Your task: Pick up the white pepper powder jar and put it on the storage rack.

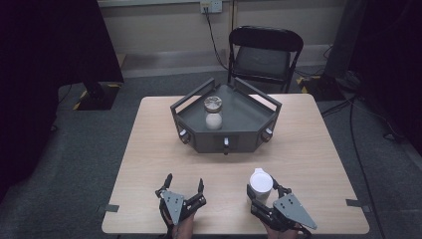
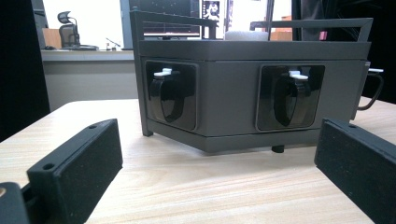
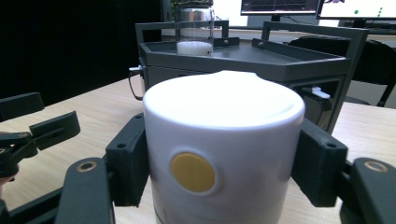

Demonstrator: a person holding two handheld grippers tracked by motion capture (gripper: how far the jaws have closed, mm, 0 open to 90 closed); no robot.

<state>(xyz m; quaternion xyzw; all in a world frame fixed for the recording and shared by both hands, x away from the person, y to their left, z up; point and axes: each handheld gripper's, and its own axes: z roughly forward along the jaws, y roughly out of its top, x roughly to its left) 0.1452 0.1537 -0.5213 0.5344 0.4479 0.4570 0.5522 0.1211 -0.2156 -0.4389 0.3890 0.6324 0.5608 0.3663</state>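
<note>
R gripper [image 1: 263,190] held the white cup [image 1: 261,185] upright at the table's [image 1: 318,149] near edge, jaws clamped on its sides. L gripper [image 1: 184,185] sat wide apart, empty. Step looked like carry – next prob. lifting the cup toward the grey tray [image 1: 246,114] w/ the jar [image 1: 213,113], keeping it level.
</note>
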